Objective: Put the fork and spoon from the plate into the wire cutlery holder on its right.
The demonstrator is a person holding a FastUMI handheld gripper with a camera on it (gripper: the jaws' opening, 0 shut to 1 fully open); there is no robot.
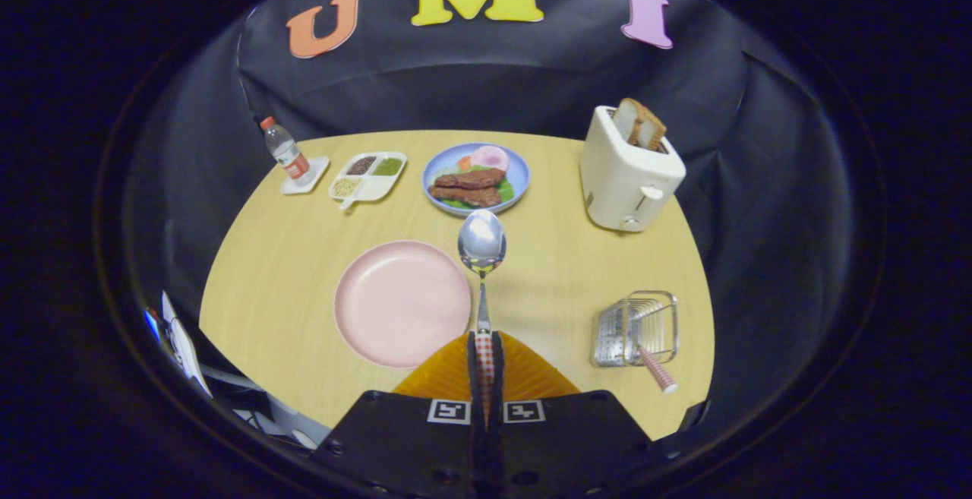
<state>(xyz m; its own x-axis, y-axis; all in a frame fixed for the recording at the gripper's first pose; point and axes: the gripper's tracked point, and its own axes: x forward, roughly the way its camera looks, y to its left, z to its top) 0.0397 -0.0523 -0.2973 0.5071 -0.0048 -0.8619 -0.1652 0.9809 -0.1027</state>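
Gripper [484, 347] clamped on spoon [481, 244] handle, bowl held up ahead of fingers, pink plate [401, 303] just left, wire cutlery holder [636, 328] right with checked handle [657, 369] sticking out, toaster [629, 168] seen beyond.

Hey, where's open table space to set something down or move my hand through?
Bare wood lies between the pink plate and the wire holder, under the spoon the gripper jaws are shut on. More lies left of the plate. The far edge is crowded: bottle, tray, food plate, toaster.
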